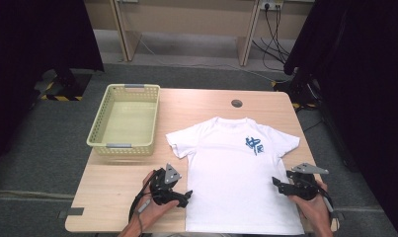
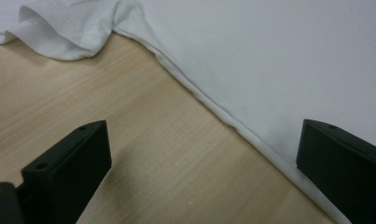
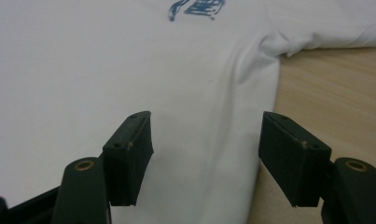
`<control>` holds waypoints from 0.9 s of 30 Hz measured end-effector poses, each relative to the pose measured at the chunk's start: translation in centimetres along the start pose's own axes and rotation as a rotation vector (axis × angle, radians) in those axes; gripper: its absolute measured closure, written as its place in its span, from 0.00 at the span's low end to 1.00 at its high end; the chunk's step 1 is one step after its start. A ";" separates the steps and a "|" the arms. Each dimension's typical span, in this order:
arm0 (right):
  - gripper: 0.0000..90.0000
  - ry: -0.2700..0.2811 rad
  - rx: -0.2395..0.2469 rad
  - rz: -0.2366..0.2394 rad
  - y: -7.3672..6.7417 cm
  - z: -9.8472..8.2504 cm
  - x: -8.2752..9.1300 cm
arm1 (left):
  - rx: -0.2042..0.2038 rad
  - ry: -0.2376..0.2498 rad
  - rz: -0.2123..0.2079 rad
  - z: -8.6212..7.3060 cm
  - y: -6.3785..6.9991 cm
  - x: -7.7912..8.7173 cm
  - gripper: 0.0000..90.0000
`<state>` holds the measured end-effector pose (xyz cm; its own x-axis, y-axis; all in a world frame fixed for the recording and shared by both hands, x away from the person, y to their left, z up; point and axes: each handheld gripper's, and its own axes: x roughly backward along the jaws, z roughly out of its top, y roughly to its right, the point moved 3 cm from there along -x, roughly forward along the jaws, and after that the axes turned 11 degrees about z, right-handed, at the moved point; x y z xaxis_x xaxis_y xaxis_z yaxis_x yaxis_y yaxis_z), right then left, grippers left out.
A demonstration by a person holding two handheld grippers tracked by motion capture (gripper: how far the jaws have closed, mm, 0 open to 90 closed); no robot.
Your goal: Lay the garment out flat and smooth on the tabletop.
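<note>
Two grippers, one shirt, and you're set up on either flank of it. Starting at the left of the table: the yellow basket (image 1: 123,120) sits well apart from the action, by the far left edge. Then your left gripper (image 1: 182,197), low over the wood just beside the white T-shirt (image 1: 233,168), pointing in toward its left side seam. In the left gripper view the jaws stand wide with nothing between them but bare table (image 2: 143,154) and the hem edge (image 2: 209,100) running diagonally across; the right-hand jaw already overlaps the cloth, the other is over wood. So the seam lies just ahead and to the inside of you.

The shirt itself lies flat, face up, collar away from you, long axis running straight from you toward the far edge, blue print (image 1: 254,144) on the chest.

Over on the right, your right gripper (image 1: 280,183) mirrors the left, angled inward at the opposite side seam. The right gripper view has its jaws parted too, empty, straddling the shirt's edge (image 3: 265,121): one jaw over fabric, one over table.

Both hands sit about equally close, wrists low, forearms coming in from the near edge. Looks like a side pinch on each seam comes next.
</note>
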<state>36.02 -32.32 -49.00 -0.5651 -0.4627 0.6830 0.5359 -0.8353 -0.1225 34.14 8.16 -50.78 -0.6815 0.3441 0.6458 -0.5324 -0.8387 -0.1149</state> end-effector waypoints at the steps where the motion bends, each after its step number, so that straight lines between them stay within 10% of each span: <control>1: 0.40 0.005 -0.004 -0.008 0.4 0.2 -0.1 | 0.006 0.002 0.000 0.1 0.0 -0.2 0.03; 27: 0.46 0.043 -0.109 -0.141 7.5 2.1 -1.3 | 0.028 -0.030 0.034 -1.4 -0.8 0.7 0.00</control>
<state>42.11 -37.36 -49.25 -0.6578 -0.3488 0.6676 0.3791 -0.9192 -0.1067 33.40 9.66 -51.32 -0.6833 0.3028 0.6644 -0.4946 -0.8613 -0.1161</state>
